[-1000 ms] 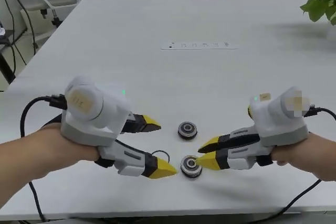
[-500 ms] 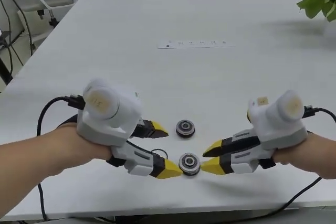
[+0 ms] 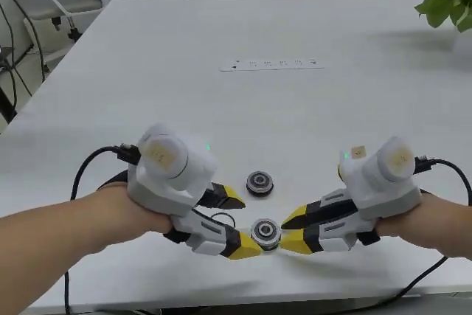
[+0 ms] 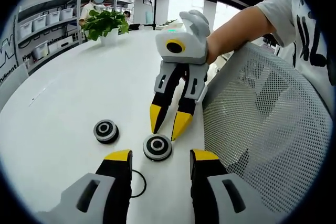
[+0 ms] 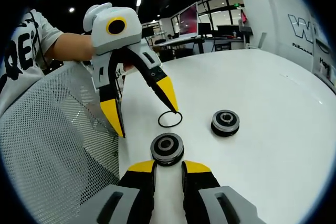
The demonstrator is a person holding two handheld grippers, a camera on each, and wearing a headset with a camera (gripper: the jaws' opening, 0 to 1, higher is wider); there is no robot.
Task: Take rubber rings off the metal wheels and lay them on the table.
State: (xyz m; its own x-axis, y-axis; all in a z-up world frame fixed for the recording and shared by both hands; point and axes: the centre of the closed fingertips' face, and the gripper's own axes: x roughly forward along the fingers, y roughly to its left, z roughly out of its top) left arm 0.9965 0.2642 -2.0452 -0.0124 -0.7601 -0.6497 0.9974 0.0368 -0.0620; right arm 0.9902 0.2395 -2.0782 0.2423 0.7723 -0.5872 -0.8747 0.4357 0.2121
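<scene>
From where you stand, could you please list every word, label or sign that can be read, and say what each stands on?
"W": a large dark letter on the white wall panel; whatever follows is cut off.
"QE": black print on the person's white shirt, partly hidden, so it is likely only part of a word.
Marks on the strip lying on the table: too small to read.

Both forearms [image 3: 51, 230] reach in over the counter's near edge, the grippers tip to tip. The left gripper [image 3: 237, 223] spreads its fingers [image 4: 119, 157] wide; the right gripper [image 3: 293, 229] keeps its fingers [image 5: 140, 167] narrowly parted, it seems.
</scene>
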